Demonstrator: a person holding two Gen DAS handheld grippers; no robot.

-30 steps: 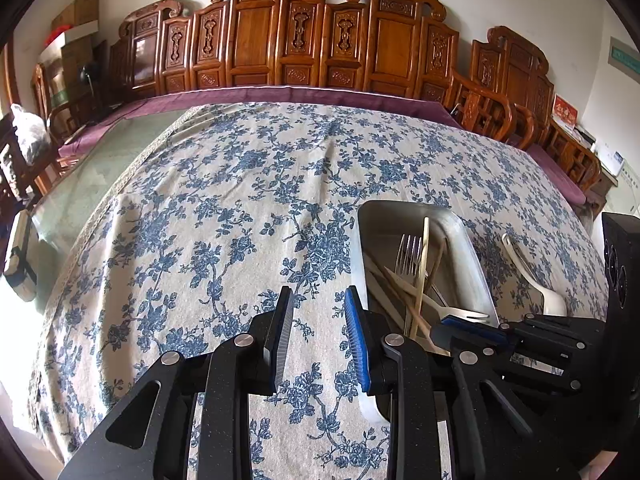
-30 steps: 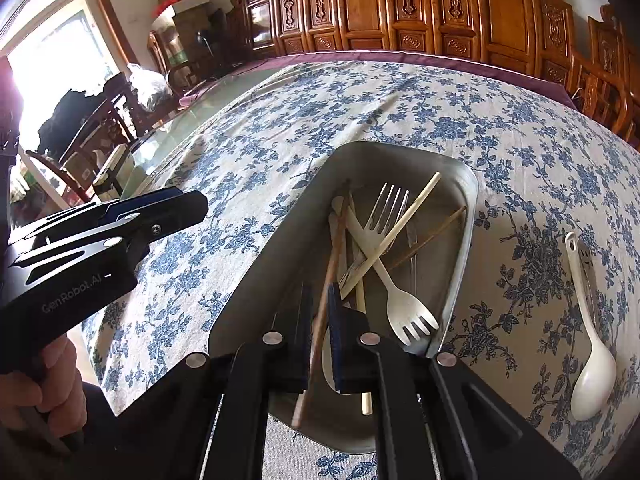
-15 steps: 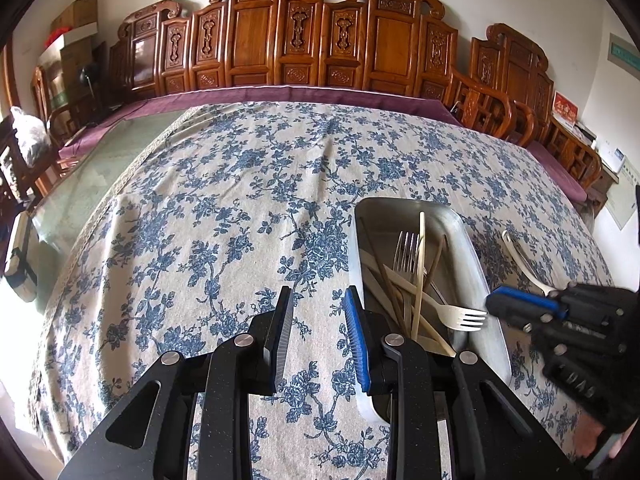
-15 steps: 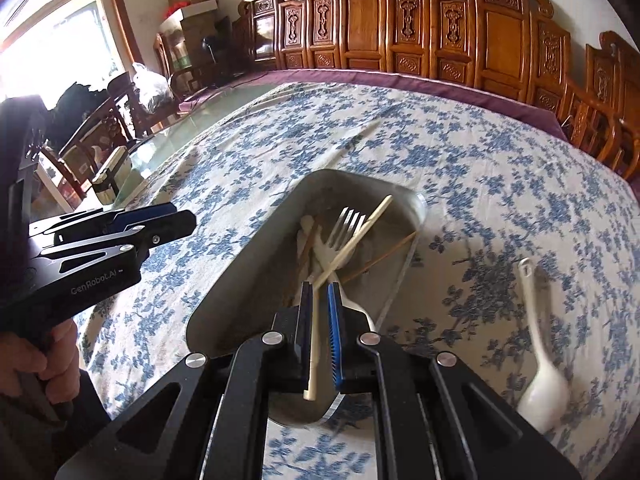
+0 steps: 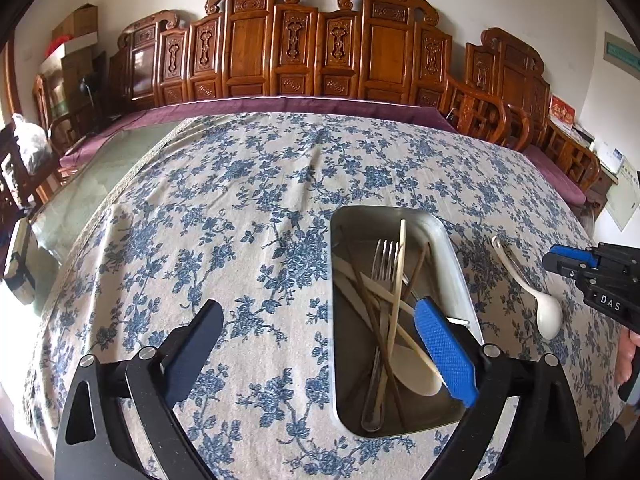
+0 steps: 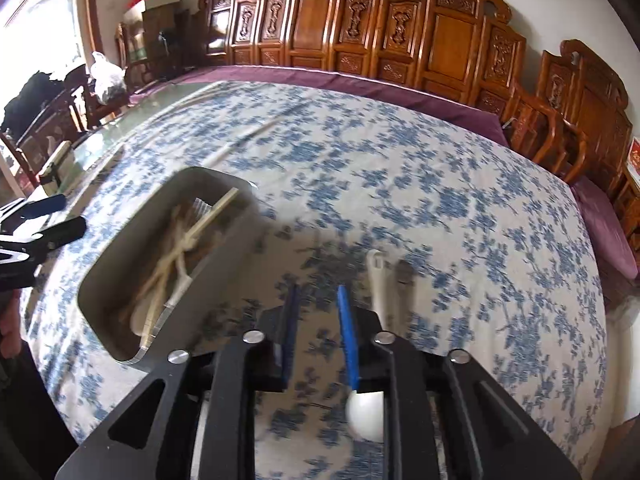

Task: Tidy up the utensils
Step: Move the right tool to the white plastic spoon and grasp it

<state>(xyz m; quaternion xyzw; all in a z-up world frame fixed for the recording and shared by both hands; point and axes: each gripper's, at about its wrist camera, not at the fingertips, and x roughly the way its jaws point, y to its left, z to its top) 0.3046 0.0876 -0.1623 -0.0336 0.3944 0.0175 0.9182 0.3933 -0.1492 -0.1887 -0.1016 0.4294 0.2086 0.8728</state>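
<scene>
Blue-flowered cloth (image 5: 248, 216) covers the table from edge to edge. At the far left of the left wrist view a strip of bare glass (image 5: 100, 184) shows beside the cloth.

The left gripper (image 5: 316, 340) hangs over the cloth with its jaws opening, now spread wide — nothing is between them but cloth and the near left part of the tray. Its left finger (image 5: 196, 344) is dark; its right finger (image 5: 444, 348) has a blue pad and stands over the tray's near right side.

The tray (image 5: 452, 264) is a steel pan lying on the cloth. In it are a metal fork (image 5: 384, 264) with tines pointing away, a pale chopstick (image 5: 398, 280) running lengthwise, darker sticks crossing under it, and a white spoon (image 5: 412, 372) with its bowl at the near end.

Right of the tray, apart from it, another white spoon (image 5: 548, 312) lies on the cloth, handle pointing away and bowl near.

At the right edge of the left wrist view the right gripper (image 5: 560, 260) shows blue tips. In its own blurred view the right gripper (image 6: 318, 320) has jaws opening, a narrow gap with only cloth between them. The loose spoon (image 6: 378, 280) lies just right of its blue pad (image 6: 346, 332), handle up past the finger, bowl partly hidden beneath it. The tray (image 6: 224, 256) sits to its left.

Carved chairs (image 5: 312, 52) line the wall behind.
</scene>
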